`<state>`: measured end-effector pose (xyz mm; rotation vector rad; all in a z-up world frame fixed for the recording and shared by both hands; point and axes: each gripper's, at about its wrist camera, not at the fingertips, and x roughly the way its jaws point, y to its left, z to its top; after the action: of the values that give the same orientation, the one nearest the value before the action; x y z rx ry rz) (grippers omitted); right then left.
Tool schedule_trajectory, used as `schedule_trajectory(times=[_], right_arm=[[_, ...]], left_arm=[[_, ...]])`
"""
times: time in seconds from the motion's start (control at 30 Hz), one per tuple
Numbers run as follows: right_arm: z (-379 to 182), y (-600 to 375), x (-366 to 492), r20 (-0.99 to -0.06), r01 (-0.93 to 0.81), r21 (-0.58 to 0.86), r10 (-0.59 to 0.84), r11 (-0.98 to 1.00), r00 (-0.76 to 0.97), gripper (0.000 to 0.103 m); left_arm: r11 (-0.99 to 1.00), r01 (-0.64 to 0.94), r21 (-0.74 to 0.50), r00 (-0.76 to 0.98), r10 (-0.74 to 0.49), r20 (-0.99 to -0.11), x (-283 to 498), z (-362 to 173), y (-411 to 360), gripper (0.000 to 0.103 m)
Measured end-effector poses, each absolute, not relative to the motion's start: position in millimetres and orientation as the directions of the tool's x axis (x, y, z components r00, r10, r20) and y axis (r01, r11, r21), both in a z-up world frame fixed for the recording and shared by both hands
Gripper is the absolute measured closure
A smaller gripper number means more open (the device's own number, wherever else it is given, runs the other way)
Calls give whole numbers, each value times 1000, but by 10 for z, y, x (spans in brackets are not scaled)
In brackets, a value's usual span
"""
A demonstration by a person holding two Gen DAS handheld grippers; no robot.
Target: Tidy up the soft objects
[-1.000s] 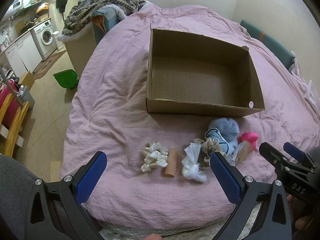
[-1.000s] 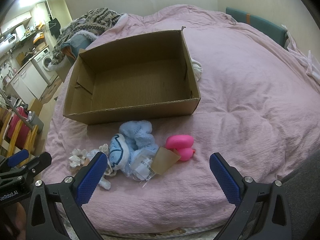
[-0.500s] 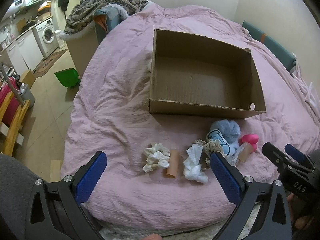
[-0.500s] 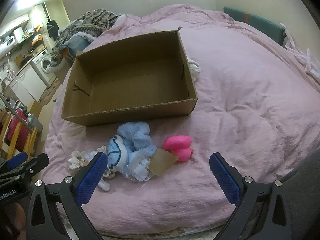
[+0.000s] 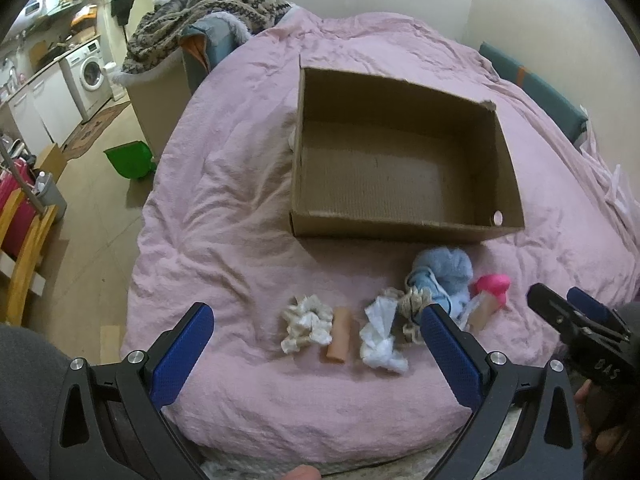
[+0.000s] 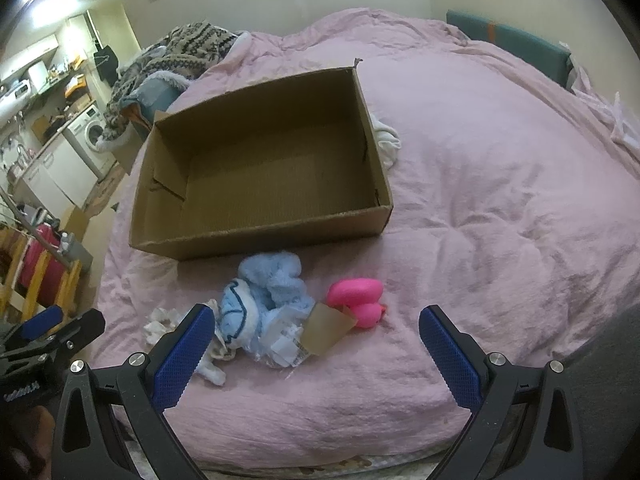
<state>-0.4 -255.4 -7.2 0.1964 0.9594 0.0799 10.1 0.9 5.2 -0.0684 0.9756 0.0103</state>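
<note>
On pink duvet (image 5: 224, 208), open cardboard box (image 5: 400, 172); just before box's near wall, row of soft things: blue plush (image 6: 272, 280), pink toy (image 6: 356, 300), white scrunchie (image 5: 306, 324); nearer still, left gripper (image 5: 316, 344) and right gripper (image 6: 316, 344), both spread wide, holding nothing.

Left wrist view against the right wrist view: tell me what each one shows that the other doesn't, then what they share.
Only the left wrist view shows the tan roll and the green bin on the floor. Only the right wrist view shows the white cloth behind the box's far right side. Both show the empty cardboard box, blue plush, pink toy, pink bedspread, and open left gripper and right gripper.
</note>
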Motion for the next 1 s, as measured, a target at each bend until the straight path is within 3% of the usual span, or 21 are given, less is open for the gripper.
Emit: schedule_trajectory(times=[0.3,0.57,0.6,0.67,0.7,0.8,1.0], right_arm=[[49,-3035,397,-829,93,260,173,961,532,0],[-356,-3516,742,-876,273,416,301,868,376,0],[-417,-3549,759,-879,295,426,313,856,361,3],[-555,-3533,795,-894,307,415,322,857,311,20],[-634,-3504,810,-902,308,408,329,859,279,22],[-826,-3347,854,-904,294,422,375,858,204,24],[-983,-2961,943,-931,193,358,336,913,140,24]], left_arm=[[996,-86,-29,527,21,-850,499,153,183,0],[985,-163,-53,421,20,-907,820,-211,414,0],[983,-174,-58,411,18,-912,815,-251,439,0],[977,-203,-64,369,15,-929,827,-364,495,0],[975,-212,-72,358,9,-934,828,-396,512,0],[972,-228,-64,350,20,-937,839,-421,527,0],[971,-231,-64,337,19,-941,885,-466,540,0]])
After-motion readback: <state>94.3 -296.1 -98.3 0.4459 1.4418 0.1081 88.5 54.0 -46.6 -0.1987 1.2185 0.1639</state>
